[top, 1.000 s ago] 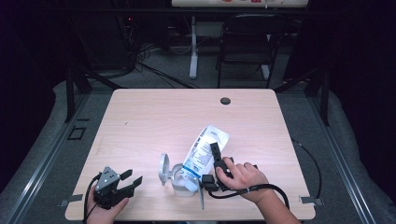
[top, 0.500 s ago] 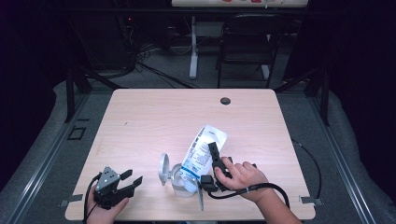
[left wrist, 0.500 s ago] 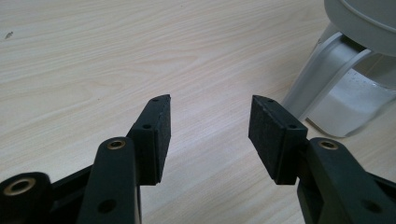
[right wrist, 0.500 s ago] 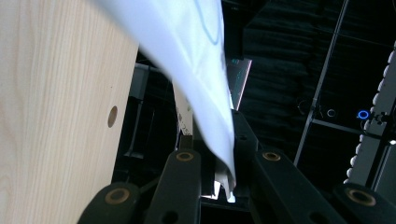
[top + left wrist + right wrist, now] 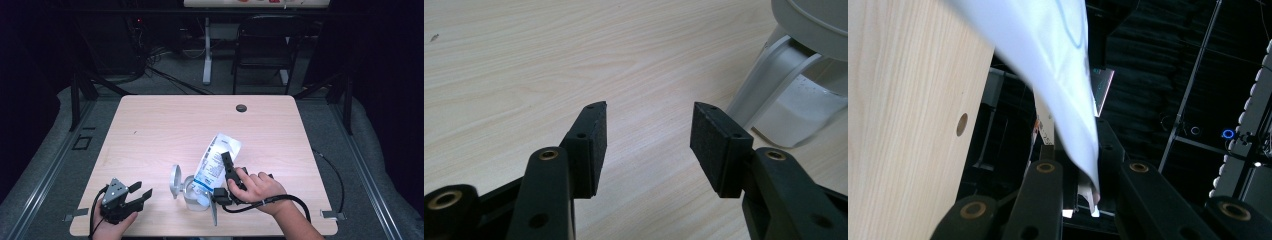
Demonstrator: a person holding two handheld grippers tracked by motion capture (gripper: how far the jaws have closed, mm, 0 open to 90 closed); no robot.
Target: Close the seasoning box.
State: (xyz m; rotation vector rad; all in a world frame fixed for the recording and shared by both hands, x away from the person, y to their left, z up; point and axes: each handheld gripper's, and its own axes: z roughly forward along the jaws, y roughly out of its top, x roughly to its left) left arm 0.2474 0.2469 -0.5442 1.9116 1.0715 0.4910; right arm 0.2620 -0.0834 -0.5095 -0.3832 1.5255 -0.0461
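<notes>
Pouch edge sits pinched in the right tongs, its lower end hidden inside the clear container. Left tongs gape empty beside that container, partly cut off.

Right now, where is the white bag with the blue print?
In the high view the white bag is near the table's front edge, right of centre, pinched in the right gripper, its lower end tipped into the clear container.

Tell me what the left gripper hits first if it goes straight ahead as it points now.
Probably the container. The left gripper, jaws open and empty, points across bare table toward it and its raised lid. Depth is unclear; it might pass just beside.
</notes>
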